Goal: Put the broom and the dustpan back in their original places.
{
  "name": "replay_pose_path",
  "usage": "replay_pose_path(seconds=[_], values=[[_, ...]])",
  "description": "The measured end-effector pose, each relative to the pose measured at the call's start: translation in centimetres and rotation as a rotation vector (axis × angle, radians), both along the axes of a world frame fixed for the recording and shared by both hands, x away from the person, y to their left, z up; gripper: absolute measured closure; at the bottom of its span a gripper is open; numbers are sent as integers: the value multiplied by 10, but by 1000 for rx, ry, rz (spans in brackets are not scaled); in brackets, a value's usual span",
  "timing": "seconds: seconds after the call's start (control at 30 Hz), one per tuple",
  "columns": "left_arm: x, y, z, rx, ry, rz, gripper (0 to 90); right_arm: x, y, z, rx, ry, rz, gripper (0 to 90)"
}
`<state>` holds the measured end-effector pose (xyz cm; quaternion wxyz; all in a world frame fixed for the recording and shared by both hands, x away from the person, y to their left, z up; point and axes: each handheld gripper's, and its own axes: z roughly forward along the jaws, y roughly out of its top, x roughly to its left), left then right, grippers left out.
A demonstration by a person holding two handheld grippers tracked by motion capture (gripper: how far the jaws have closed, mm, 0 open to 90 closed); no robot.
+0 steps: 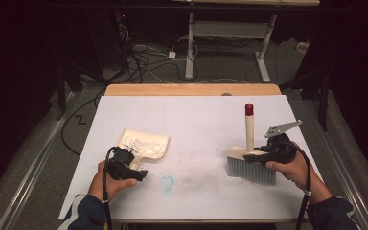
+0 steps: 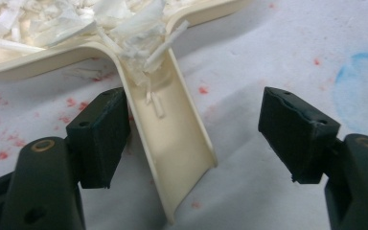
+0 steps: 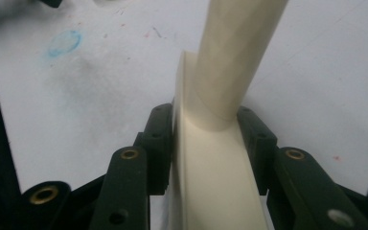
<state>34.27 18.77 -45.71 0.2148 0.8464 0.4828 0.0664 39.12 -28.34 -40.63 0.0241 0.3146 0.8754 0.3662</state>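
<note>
Plastic is sitting between the pads of the right hand-held gripper (image 3: 206,143), whose jaws are lying against both long sides of the cream block of a brush (image 1: 250,160), just below where its handle is rising. The grip looks light rather than firm. The brush is standing on its grey bristles at the right of the desk (image 1: 196,115), its red-tipped handle pointing up. I am judging the block to be stiff, smooth and somewhat slippery, so the flat sides of the block are offering the safest hold; the round handle would be turning in the pads, and the bristles would be bending and giving no purchase. The whole brush is probably light.

The left hand-held gripper (image 2: 196,134) is standing apart, its jaws spread to either side of the dustpan (image 1: 143,143) handle: one pad is just beside the handle's edge, the other well clear, and nothing is being pressed. The dustpan is lying flat at the left of the desk, with white paper scraps (image 2: 100,21) piled in its tray and spilling down the channel of its handle. It is looking like thin, light, rigid plastic. I would be taking it across the handle's two raised edges and keeping it level, since the loose scraps are weighing almost nothing and would be sliding out at any tilt.
</note>
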Motion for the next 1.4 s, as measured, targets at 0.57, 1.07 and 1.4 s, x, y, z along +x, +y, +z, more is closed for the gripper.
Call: replay_pose_path(seconds=[0.57,1.07,1.4], values=[[-40,10,4,-58,-356,-114,204,43,5,-3,-137,-7,-140,459],[-49,3,2,-75,-468,-123,208,43,-4,5,-146,-210,-348,373],[-56,-2,-2,-17,-544,-172,194,4,4,37,45,-486,-328,315]])
